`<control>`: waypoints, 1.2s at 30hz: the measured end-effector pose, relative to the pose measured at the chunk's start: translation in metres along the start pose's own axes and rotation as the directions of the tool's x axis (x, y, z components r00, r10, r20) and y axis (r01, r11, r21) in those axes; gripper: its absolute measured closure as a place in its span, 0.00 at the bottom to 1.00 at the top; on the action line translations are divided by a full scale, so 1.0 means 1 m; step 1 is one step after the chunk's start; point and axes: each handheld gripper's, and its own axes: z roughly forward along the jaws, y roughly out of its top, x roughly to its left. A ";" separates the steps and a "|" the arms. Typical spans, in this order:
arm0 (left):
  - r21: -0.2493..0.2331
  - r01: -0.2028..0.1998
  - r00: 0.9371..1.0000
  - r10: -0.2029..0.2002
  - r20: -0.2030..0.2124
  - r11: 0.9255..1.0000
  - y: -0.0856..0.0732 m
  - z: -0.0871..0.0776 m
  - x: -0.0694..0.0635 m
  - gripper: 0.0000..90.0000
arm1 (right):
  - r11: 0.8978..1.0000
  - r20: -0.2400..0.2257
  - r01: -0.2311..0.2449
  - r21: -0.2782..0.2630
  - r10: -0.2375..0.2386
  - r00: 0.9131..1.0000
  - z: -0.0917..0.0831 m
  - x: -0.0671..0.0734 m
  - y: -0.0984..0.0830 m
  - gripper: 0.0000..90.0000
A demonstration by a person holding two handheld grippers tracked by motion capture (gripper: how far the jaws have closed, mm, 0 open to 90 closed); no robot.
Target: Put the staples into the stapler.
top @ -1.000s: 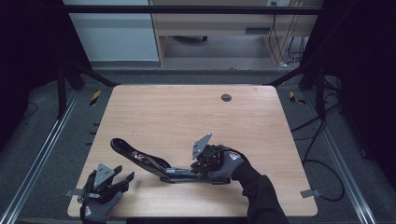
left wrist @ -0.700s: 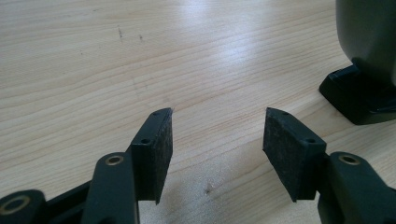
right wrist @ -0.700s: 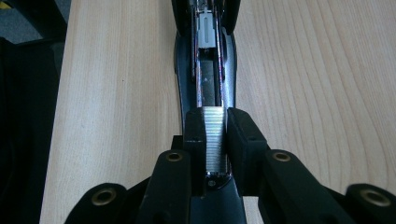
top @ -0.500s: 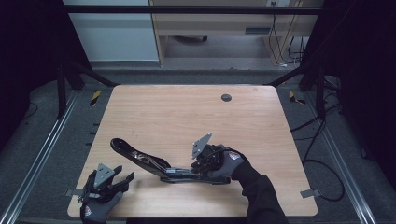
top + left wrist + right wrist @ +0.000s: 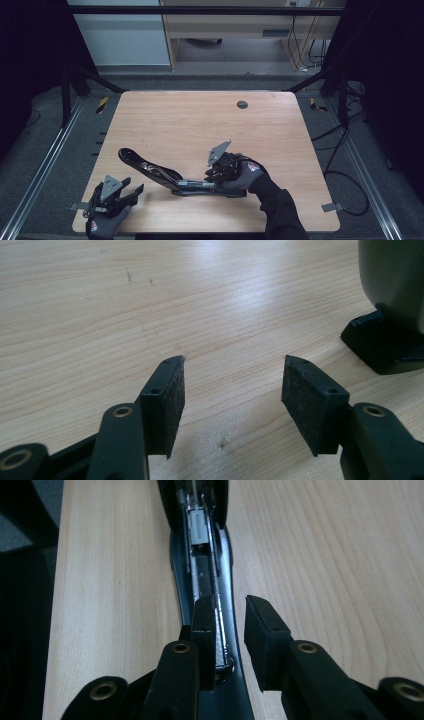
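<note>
Big black stapler (image 5: 165,174) lies opened out on the near part of the wooden bench (image 5: 200,125), lid arm flung up-left, base with its metal staple channel (image 5: 200,540) running toward the right gripper (image 5: 212,175). Right gripper sits at the base's rear end; its jaws have just been opening and stand partly apart astride the channel rail, one pad beside it, no firm hold visible. Left gripper (image 5: 131,189) rests at the bench's near-left corner, jaws wide, nothing between them, stapler's end just beside. Looks like the release step after working the magazine. Next probably needs backing the right gripper clear, then closing the lid arm.
</note>
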 end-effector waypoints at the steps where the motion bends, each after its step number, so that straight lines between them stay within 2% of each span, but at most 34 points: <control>1: 0.000 0.000 1.000 0.000 0.000 1.000 0.000 0.000 0.000 0.47 | 1.000 0.000 0.000 0.000 0.000 1.000 0.000 0.000 0.000 0.83; 2: -0.002 0.006 1.000 -0.006 0.005 1.000 0.000 -0.001 0.000 0.47 | 1.000 0.024 -0.022 -0.017 0.022 0.999 -0.002 -0.001 -0.001 0.83; 4: -0.004 0.006 1.000 -0.006 0.008 1.000 0.000 -0.001 -0.001 0.47 | 0.999 0.033 -0.028 -0.024 0.028 0.999 -0.003 -0.001 -0.002 0.83; 6: -0.011 0.005 1.000 -0.005 0.010 1.000 0.001 -0.001 -0.001 0.46 | 0.996 0.073 -0.069 -0.052 0.073 0.995 -0.007 0.000 -0.005 0.83; 7: -0.013 0.008 1.000 -0.008 0.014 1.000 0.001 -0.001 -0.001 0.46 | 0.996 0.073 -0.069 -0.052 0.073 0.995 -0.007 0.000 -0.005 0.83; 8: -0.015 0.006 1.000 -0.006 0.020 1.000 0.001 -0.002 -0.001 0.46 | 0.992 0.101 -0.097 -0.076 0.104 0.989 -0.011 0.000 -0.007 0.81; 11: -0.024 0.017 1.000 -0.017 0.025 1.000 0.002 -0.003 -0.001 0.46 | 0.985 0.151 -0.131 -0.109 0.146 0.978 -0.018 -0.001 -0.010 0.80; 12: -0.024 0.017 1.000 -0.017 0.025 1.000 0.002 -0.003 -0.001 0.46 | 0.985 0.151 -0.131 -0.109 0.146 0.978 -0.018 -0.001 -0.010 0.80; 13: -0.030 0.025 0.999 -0.024 0.031 0.999 0.002 -0.004 -0.001 0.46 | 0.972 0.183 -0.171 -0.159 0.199 0.963 -0.024 0.000 -0.016 0.80; 14: -0.030 0.025 0.999 -0.024 0.031 0.999 0.002 -0.004 -0.001 0.46 | 0.972 0.183 -0.171 -0.159 0.199 0.963 -0.024 0.000 -0.016 0.80; 15: -0.035 0.029 0.999 -0.028 0.036 0.999 0.002 -0.004 -0.001 0.46 | 0.960 0.214 -0.199 -0.195 0.240 0.947 -0.028 0.000 -0.022 0.80; 16: -0.036 0.026 0.999 -0.025 0.037 0.999 0.003 -0.005 -0.001 0.46 | 0.956 0.223 -0.207 -0.208 0.252 0.942 -0.030 0.000 -0.025 0.80; 17: -0.036 0.026 0.999 -0.025 0.037 0.999 0.003 -0.005 -0.001 0.45 | 0.956 0.223 -0.207 -0.208 0.252 0.942 -0.030 0.000 -0.025 0.80; 18: -0.043 0.031 0.999 -0.029 0.041 0.999 0.004 -0.005 -0.001 0.45 | 0.939 0.243 -0.235 -0.251 0.296 0.924 -0.035 0.001 -0.033 0.79; 19: -0.043 0.031 0.999 -0.029 0.041 0.999 0.004 -0.005 -0.001 0.45 | 0.939 0.243 -0.235 -0.251 0.296 0.924 -0.035 0.001 -0.033 0.79; 20: -0.050 0.032 0.998 -0.030 0.047 0.998 0.004 -0.006 -0.001 0.45 | 0.927 0.272 -0.253 -0.275 0.327 0.905 -0.038 0.002 -0.041 0.78; 21: -0.050 0.032 0.998 -0.030 0.047 0.998 0.004 -0.006 -0.001 0.45 | 0.927 0.272 -0.253 -0.275 0.327 0.905 -0.038 0.002 -0.041 0.78; 22: -0.057 0.032 0.998 -0.030 0.052 0.998 0.005 -0.008 -0.001 0.45 | 0.915 0.295 -0.266 -0.304 0.356 0.887 -0.042 0.004 -0.048 0.77; 23: -0.057 0.032 0.998 -0.030 0.052 0.998 0.005 -0.008 -0.001 0.44 | 0.915 0.295 -0.266 -0.304 0.356 0.887 -0.042 0.004 -0.048 0.77; 24: -0.064 0.039 0.998 -0.035 0.056 0.997 0.006 -0.008 -0.001 0.44 | 0.911 0.305 -0.270 -0.312 0.366 0.879 -0.043 0.005 -0.051 0.76; 25: -0.065 0.042 0.998 -0.038 0.059 0.997 0.006 -0.008 -0.001 0.44 | 0.897 0.324 -0.288 -0.336 0.397 0.859 -0.046 0.006 -0.060 0.76; 26: -0.065 0.038 0.998 -0.034 0.059 0.997 0.007 -0.009 -0.001 0.44 | 0.897 0.324 -0.288 -0.336 0.397 0.859 -0.046 0.006 -0.060 0.76; 27: -0.069 0.044 0.997 -0.039 0.062 0.997 0.007 -0.009 -0.001 0.43 | 0.882 0.332 -0.307 -0.357 0.427 0.841 -0.047 0.008 -0.068 0.75; 28: -0.074 0.042 0.997 -0.037 0.068 0.996 0.008 -0.011 -0.001 0.43 | 0.881 0.344 -0.308 -0.360 0.432 0.834 -0.047 0.010 -0.073 0.74; 29: -0.074 0.042 0.997 -0.037 0.068 0.996 0.008 -0.011 -0.001 0.43 | 0.881 0.344 -0.308 -0.360 0.432 0.834 -0.047 0.010 -0.073 0.74; 30: -0.083 0.045 0.997 -0.039 0.073 0.996 0.010 -0.013 -0.002 0.42 | 0.872 0.354 -0.316 -0.373 0.449 0.820 -0.046 0.013 -0.081 0.74; 31: -0.083 0.045 0.997 -0.039 0.073 0.996 0.010 -0.013 -0.002 0.42 | 0.872 0.354 -0.316 -0.373 0.449 0.820 -0.046 0.013 -0.081 0.74; 33: -0.094 0.052 0.996 -0.044 0.081 0.994 0.012 -0.014 -0.002 0.42 | 0.867 0.361 -0.322 -0.380 0.459 0.812 -0.046 0.016 -0.090 0.72; 34: -0.096 0.051 0.995 -0.043 0.086 0.994 0.013 -0.015 -0.002 0.41 | 0.855 0.371 -0.336 -0.395 0.483 0.793 -0.045 0.019 -0.097 0.70; 36: -0.103 0.054 0.995 -0.045 0.088 0.993 0.014 -0.017 -0.002 0.41 | 0.848 0.380 -0.342 -0.405 0.497 0.780 -0.045 0.021 -0.103 0.70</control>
